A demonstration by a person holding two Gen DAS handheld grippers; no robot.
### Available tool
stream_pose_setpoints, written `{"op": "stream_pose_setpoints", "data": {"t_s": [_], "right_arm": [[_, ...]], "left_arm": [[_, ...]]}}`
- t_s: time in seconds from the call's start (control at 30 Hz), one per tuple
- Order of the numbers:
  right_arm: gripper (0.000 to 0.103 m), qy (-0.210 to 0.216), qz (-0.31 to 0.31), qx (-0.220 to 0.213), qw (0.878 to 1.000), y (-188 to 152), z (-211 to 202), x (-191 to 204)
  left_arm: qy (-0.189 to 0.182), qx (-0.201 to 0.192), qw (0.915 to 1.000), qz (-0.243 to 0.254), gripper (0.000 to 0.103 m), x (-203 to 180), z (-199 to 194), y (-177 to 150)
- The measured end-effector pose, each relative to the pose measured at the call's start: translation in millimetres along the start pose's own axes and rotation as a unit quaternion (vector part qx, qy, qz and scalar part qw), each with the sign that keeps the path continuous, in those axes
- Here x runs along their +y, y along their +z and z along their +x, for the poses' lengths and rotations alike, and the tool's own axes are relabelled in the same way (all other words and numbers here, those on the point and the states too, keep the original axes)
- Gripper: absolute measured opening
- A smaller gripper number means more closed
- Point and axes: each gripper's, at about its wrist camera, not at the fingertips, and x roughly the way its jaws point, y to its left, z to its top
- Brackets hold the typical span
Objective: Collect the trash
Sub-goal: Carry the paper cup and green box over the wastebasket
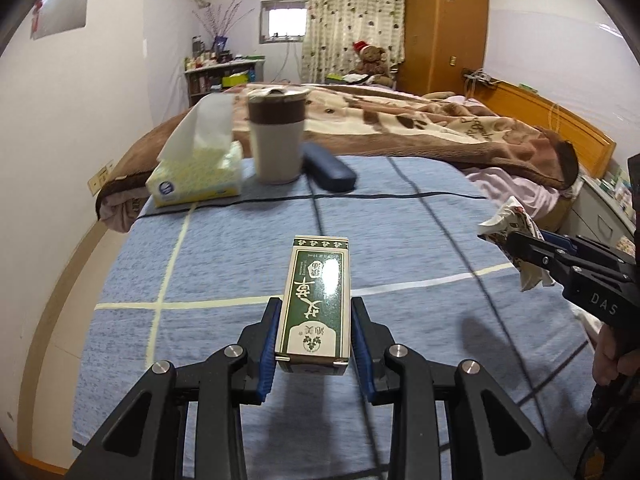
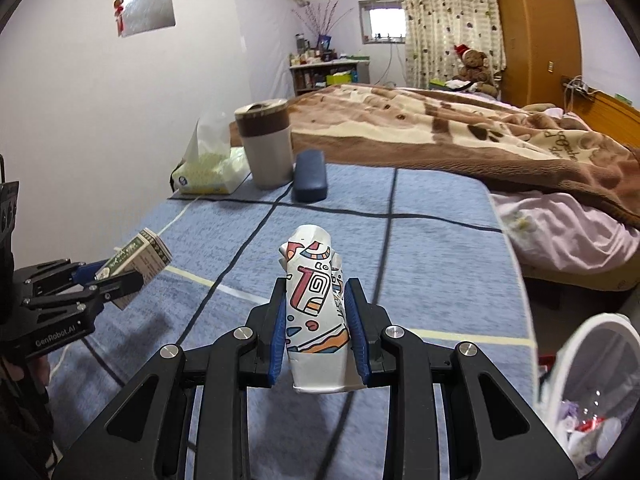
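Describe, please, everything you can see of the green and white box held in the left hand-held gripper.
The green and white box is a small, slim cardboard carton with white printed characters and leaf motifs on a green panel, and fine print on one side. It looks intact and closed. The left hand-held gripper clamps it by its long sides between blue pads, lifted clear above the blue checked cloth. Nothing else touches it.

Glossy cardboard box (image 1: 316,300), crumpled printed paper cup (image 2: 316,308), woven cloth bedspread (image 1: 400,240), fleecy blanket (image 1: 400,120)
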Motion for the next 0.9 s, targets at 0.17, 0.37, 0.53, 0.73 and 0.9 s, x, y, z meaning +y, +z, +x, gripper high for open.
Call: {"op": "stream_pose_setpoints", "data": {"t_s": [0.17,0.37,0.53,0.73,0.9], "right_arm": [[0.029,-0.014,0.007,-0.018,1.000,-5,-24,-14],[0.029,-0.038,0.020,-0.038,0.998,-12,-52,-34],[0.029,-0.057,0.032,-0.049,0.997,-19,-72,-51],[0.029,-0.079,0.054,-0.062,0.993,-27,-91,-72],[0.029,-0.097,0.070,-0.074,0.990,-35,-109,-88]], "left_arm": [[-0.020,-0.018,0.9994,0.020,0.033,-35,-18,2],[-0.047,-0.035,0.9973,0.045,0.033,-79,-36,2],[-0.067,-0.045,0.9949,0.060,0.033,-111,-46,4],[-0.089,-0.053,0.9914,0.080,0.033,-146,-56,3],[-0.109,-0.056,0.9882,0.092,0.033,-174,-62,1]]}}
